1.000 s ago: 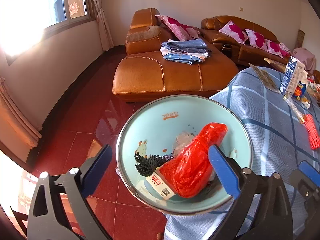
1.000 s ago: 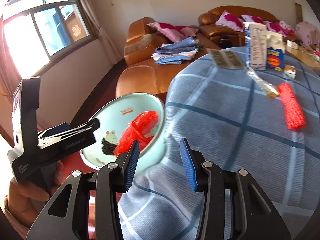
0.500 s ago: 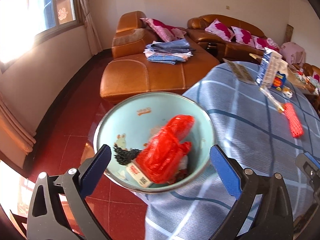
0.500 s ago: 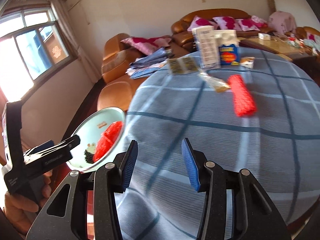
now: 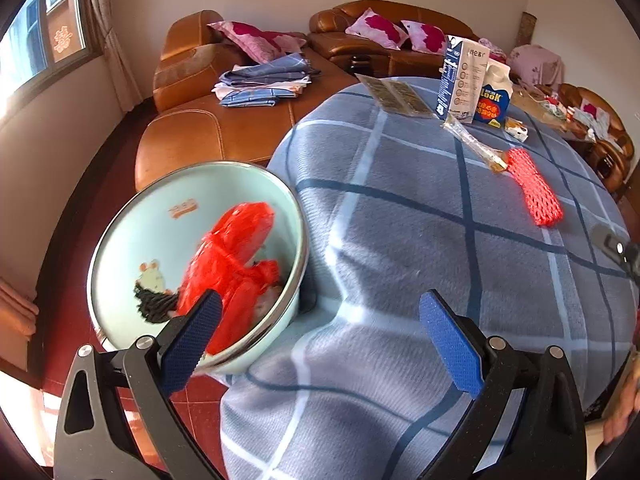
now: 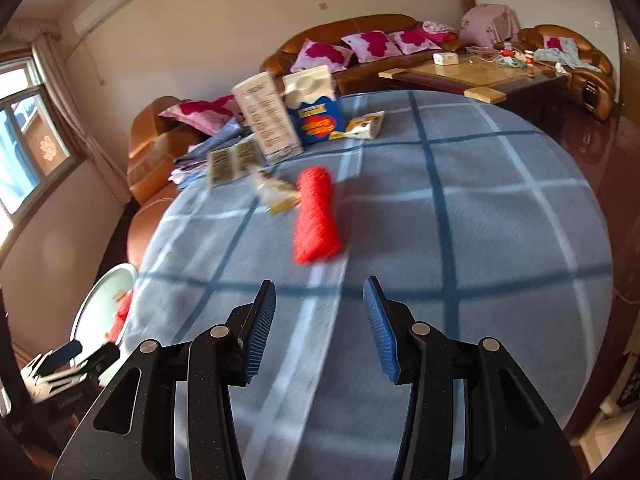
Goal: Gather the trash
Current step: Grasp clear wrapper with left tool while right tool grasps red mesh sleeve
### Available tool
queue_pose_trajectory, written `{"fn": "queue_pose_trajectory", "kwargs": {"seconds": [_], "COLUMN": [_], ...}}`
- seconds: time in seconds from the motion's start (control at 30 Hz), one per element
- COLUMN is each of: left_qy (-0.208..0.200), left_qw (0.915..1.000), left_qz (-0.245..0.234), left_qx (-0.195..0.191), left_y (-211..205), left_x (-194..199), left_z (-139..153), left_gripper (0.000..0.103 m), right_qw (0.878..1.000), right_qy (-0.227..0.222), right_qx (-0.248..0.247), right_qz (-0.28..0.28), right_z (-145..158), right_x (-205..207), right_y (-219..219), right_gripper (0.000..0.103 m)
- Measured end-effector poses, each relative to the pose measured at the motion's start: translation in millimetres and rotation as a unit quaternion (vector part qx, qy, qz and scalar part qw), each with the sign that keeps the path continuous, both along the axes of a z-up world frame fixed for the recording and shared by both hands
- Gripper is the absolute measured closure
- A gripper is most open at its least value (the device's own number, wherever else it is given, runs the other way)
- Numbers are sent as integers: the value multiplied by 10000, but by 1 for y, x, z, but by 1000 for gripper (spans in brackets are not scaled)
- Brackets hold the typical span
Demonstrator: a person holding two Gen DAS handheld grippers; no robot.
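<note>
A pale green trash bin [image 5: 132, 240] stands on the floor against the table's left edge, holding a red plastic bag [image 5: 232, 264], a black scrap and other trash; it also shows in the right wrist view [image 6: 96, 304]. On the blue checked tablecloth [image 5: 420, 240] lie a red foam net [image 5: 536, 192] [image 6: 316, 216], a clear wrapper [image 5: 476, 144] [image 6: 276, 192], a flat printed packet [image 5: 396, 96], two cartons [image 5: 464, 76] [image 6: 296, 116] and a small box [image 6: 364, 126]. My left gripper [image 5: 320, 340] is open and empty above the table edge by the bin. My right gripper [image 6: 320, 332] is open and empty, short of the net.
A brown leather sofa [image 5: 224, 128] with folded cloths and pink cushions stands beyond the table. A wooden coffee table [image 6: 480, 76] with clutter stands at the back right. The floor is red tile. A window is on the left wall.
Both grippers have swung right, from the bin toward the table top. The bin has slid to the left of both views. The red net now lies closer in front of the right gripper.
</note>
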State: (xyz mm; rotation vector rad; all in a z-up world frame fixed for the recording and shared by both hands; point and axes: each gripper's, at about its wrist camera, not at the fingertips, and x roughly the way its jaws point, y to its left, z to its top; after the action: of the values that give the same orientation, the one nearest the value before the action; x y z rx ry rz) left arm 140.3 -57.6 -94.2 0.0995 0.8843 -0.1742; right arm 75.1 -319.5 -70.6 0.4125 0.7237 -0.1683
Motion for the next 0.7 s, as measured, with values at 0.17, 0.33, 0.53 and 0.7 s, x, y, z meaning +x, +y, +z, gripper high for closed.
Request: {"fn": "queue_pose_trajectory", "kwargs": {"seconds": [0.17, 0.33, 0.53, 0.7], "left_qy": [17, 56, 174, 155], "left_qw": [10000, 9999, 9995, 9992], "left_qz": [-71, -85, -122, -182], "left_qx": [-31, -56, -241, -319], "left_y": [-13, -24, -39, -65], "left_x": [16, 34, 56, 75], "left_z": [2, 4, 6, 9], "left_gripper": [6, 6, 7, 7], "right_qw": [9998, 9982, 9956, 9982], "right_qy": [191, 520, 694, 428], "right_qx": [-31, 147, 243, 263], "right_qz": [111, 272, 581, 335], "right_z": [-6, -22, -36, -26], "right_x": [44, 78, 91, 76], "right_y": [-10, -14, -15, -38], "right_gripper": [57, 58, 79, 83]}}
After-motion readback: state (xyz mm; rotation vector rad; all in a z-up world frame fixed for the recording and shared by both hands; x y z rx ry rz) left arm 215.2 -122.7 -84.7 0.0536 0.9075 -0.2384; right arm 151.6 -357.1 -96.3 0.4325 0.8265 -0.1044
